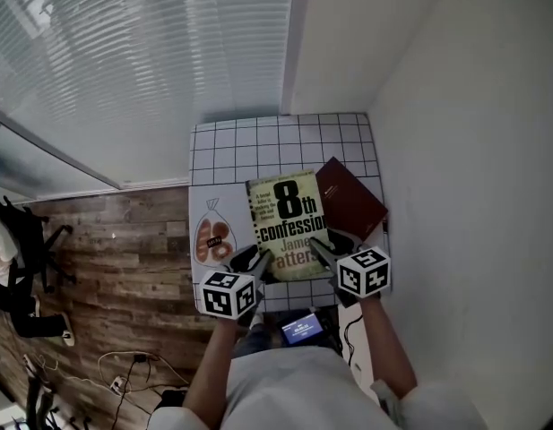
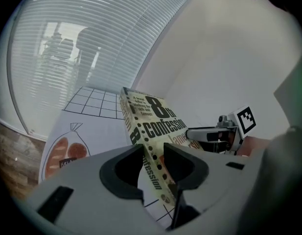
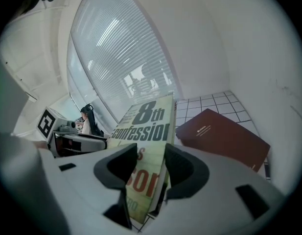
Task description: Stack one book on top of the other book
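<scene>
- Left gripper is clenched on the near left edge of the cream paperback book lettered "8th confession" in black; right gripper is clenched on its near right edge.
- This paperback sits at centre frame in the head view, its near end raised off the white grid-lined tabletop.
- Dark maroon hardcover book lies flat just right of it.
- Printed bread-bag picture shows at its left.

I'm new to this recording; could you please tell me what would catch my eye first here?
In the middle of the head view, a pale book, 8th Confession, is gripped at its near corners by the left gripper and the right gripper, jaws closed on it. Just to its right lies a dark red book; a bread picture is printed at left.
</scene>
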### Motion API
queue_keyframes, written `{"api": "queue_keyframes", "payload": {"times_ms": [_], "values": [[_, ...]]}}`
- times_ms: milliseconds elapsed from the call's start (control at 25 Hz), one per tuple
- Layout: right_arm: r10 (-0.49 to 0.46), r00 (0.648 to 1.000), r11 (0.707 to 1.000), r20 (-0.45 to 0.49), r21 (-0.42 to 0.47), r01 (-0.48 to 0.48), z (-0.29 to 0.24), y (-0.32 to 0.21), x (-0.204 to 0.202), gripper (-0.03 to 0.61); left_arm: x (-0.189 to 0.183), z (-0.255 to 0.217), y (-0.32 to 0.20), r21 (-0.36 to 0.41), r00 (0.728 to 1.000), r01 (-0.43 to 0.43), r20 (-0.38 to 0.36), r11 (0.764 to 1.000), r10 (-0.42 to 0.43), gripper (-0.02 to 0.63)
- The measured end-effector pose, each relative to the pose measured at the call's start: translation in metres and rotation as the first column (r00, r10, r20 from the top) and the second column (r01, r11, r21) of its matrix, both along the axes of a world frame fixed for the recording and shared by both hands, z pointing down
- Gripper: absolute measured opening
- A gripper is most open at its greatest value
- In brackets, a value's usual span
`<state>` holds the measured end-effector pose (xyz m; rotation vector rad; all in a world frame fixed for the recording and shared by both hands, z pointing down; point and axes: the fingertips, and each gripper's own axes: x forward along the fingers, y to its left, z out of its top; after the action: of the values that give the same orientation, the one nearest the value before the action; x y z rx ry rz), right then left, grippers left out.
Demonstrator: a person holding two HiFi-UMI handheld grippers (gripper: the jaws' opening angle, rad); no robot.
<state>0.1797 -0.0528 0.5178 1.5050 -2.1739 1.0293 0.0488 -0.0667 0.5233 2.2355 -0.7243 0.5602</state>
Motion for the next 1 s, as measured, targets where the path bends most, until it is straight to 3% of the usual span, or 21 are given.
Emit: {"api": "queue_keyframes", "payload": {"times_ms": [560, 1000], "values": [[0.019, 1.000, 0.999, 0.000, -0.050, -0.019, 0.022, -0.004, 0.057, 0.181, 0.056, 0.022, -0.003, -0.048, 0.992, -0.128, 0.004, 0.991, 0.128, 0.140], [-0.009, 0.994, 0.997, -0.111, -0.071, 0.001, 0.030, -0.009, 0.093, 0.178, 0.094, 0.039, 0.000, -0.070, 0.985, -0.171, 0.021, 0.983, 0.173, 0.133]]}}
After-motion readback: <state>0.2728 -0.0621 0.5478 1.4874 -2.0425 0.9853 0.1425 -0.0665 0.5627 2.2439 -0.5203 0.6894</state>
